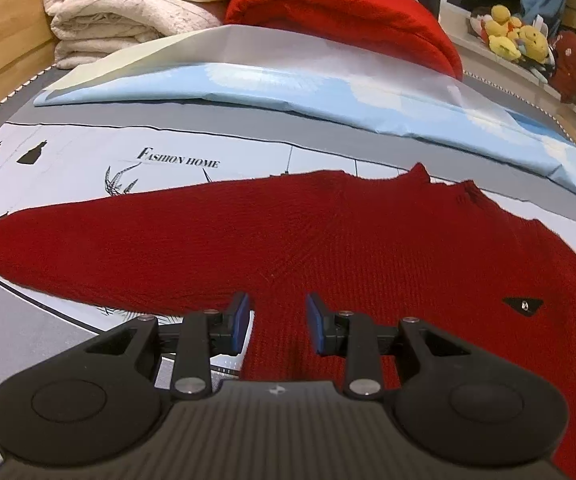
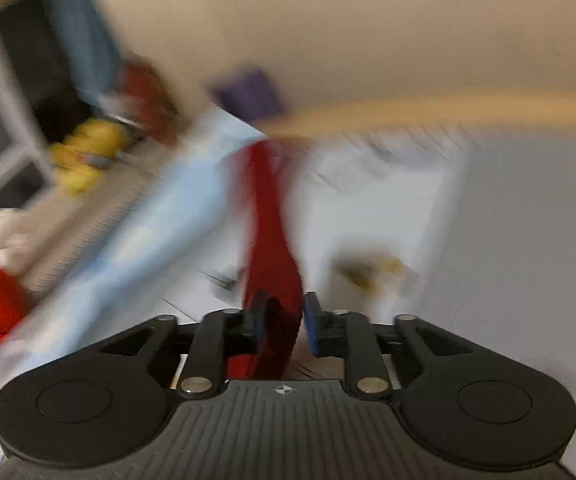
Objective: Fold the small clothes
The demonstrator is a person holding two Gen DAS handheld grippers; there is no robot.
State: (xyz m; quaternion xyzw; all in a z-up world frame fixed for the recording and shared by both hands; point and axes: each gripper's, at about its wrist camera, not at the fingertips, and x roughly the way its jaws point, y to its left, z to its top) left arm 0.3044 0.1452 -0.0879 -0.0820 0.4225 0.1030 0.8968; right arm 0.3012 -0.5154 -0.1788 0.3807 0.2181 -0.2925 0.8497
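Note:
A dark red knit sweater (image 1: 327, 240) lies spread flat on the printed bed sheet (image 1: 88, 168), with one sleeve stretched to the left and a small black badge (image 1: 523, 305) on its chest. My left gripper (image 1: 276, 324) hovers over the sweater's lower body, and its blue pads (image 1: 240, 322) stand apart with only flat fabric showing between them. In the blurred right wrist view, my right gripper (image 2: 286, 324) is shut on a strip of the red sweater, likely a sleeve (image 2: 270, 224), which runs taut away from the jaws.
A pale blue folded sheet (image 1: 288, 88) lies behind the sweater. Beyond it sit a bright red blanket (image 1: 347, 16) and a stack of cream blankets (image 1: 128, 4). Yellow plush toys (image 1: 515, 34) rest on a shelf at the right. A wooden bed frame (image 1: 4, 28) borders the left.

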